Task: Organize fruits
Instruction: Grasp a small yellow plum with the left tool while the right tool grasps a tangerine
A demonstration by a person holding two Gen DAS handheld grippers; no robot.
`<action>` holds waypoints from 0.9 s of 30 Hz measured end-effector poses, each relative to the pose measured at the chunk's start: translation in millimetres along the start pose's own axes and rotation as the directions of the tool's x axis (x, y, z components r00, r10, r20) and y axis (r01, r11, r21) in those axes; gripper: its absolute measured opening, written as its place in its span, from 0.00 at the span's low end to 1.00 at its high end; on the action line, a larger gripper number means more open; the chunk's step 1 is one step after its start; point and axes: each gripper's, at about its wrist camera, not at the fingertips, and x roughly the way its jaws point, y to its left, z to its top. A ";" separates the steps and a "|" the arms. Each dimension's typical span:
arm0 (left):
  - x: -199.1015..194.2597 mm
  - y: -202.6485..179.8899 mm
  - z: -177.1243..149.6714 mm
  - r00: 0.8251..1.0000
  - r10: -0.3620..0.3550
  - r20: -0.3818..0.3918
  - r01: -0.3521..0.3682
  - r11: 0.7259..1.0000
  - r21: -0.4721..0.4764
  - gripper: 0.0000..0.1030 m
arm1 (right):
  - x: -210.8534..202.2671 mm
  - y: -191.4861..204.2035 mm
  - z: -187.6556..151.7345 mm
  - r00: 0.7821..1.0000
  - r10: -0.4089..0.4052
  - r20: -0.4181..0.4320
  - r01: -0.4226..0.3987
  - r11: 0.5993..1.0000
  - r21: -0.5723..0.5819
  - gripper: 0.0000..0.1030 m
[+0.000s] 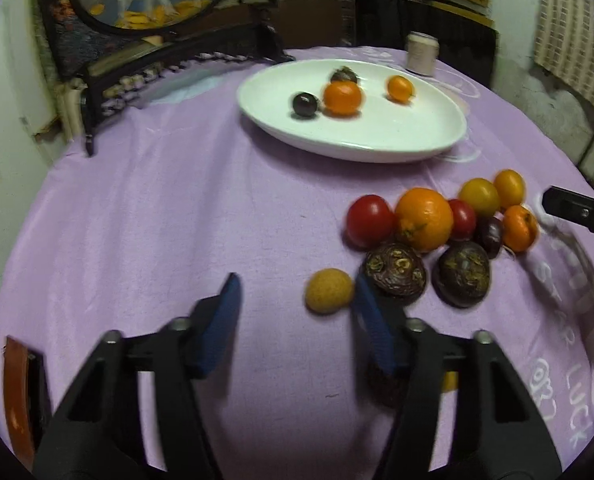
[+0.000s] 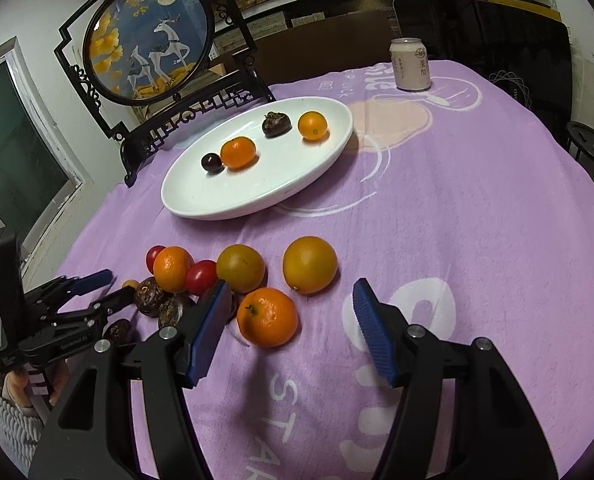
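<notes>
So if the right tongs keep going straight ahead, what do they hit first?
Most likely the mandarin lying just ahead of the open right tongs, slightly toward their left finger; depth is hard to judge, and the yellow-orange fruit lies behind it.

On the purple-clothed round bench [image 2: 477, 220], the white oval ceramic plate [image 2: 201, 200] holds four fruits. Behind it stands a round framed deer picture [image 2: 149, 36]; a pale drink can [image 2: 411, 65] stands right of the plate. A cluster of loose fruits [image 2: 233, 280] lies before the plate.

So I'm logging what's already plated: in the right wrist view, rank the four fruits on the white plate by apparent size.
1. Mandarin
2. Round orange fruit, close to the mandarin and farther off, so unsure
3. Dark wrinkled fruit
4. Small dark round fruit
</notes>
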 end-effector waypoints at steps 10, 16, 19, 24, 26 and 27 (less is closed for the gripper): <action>0.9 -13.4 -2.3 1.000 -0.009 0.022 0.006 0.995 0.101 0.38 | 0.8 -0.7 -5.2 1.000 -0.005 -0.017 0.005 1.000 0.007 0.62; 2.4 -11.6 -3.4 0.999 -0.050 -0.008 0.051 0.996 0.068 0.25 | 7.3 7.5 -9.4 0.999 -0.019 -0.045 0.017 0.999 -0.034 0.62; 1.3 -12.5 -4.6 0.999 -0.045 -0.008 0.046 0.997 0.062 0.25 | 10.3 10.3 -11.7 0.998 -0.022 -0.057 0.019 0.999 -0.051 0.62; -0.5 -11.5 -4.0 0.999 -0.050 -0.004 0.050 0.998 0.040 0.25 | 17.1 18.0 -15.4 0.997 -0.038 -0.070 0.032 0.996 -0.086 0.62; -2.8 -11.4 -3.5 0.999 -0.044 0.006 0.044 0.998 0.040 0.25 | 21.5 20.9 -15.6 0.996 -0.057 -0.070 0.050 0.994 -0.099 0.62; -3.4 -11.5 -3.4 0.999 -0.042 0.009 0.042 0.998 0.040 0.25 | 23.2 21.8 -15.6 0.996 -0.064 -0.068 0.057 0.993 -0.103 0.62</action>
